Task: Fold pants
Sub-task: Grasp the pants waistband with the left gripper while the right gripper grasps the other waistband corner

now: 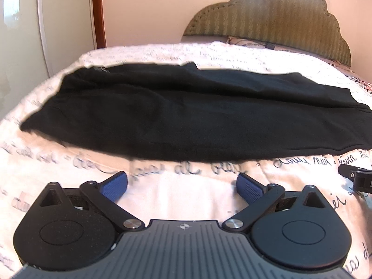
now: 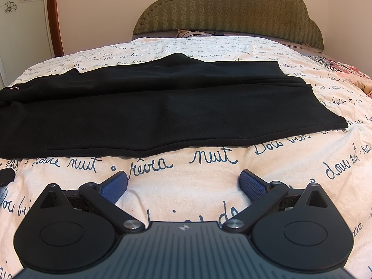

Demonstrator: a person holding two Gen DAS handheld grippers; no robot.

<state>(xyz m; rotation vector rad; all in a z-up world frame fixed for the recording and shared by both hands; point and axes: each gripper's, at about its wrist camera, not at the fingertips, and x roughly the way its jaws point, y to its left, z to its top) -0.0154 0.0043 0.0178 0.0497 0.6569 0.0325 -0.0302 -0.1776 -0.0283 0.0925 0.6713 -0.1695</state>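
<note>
Black pants [image 1: 176, 114] lie flat across the bed, waist end at the left and leg ends at the right, one leg laid over the other. They also show in the right wrist view [image 2: 162, 107]. My left gripper [image 1: 182, 183] is open and empty, just short of the pants' near edge toward the waist end. My right gripper [image 2: 183, 182] is open and empty, just short of the near edge toward the leg ends. The right gripper's body shows at the right edge of the left wrist view [image 1: 358, 176].
The bed cover [image 2: 209, 160] is white with dark cursive writing. A green scalloped headboard [image 2: 227, 7] and a pillow [image 2: 193, 33] stand at the far end. A white wardrobe with a brown frame [image 1: 53, 23] stands at the left.
</note>
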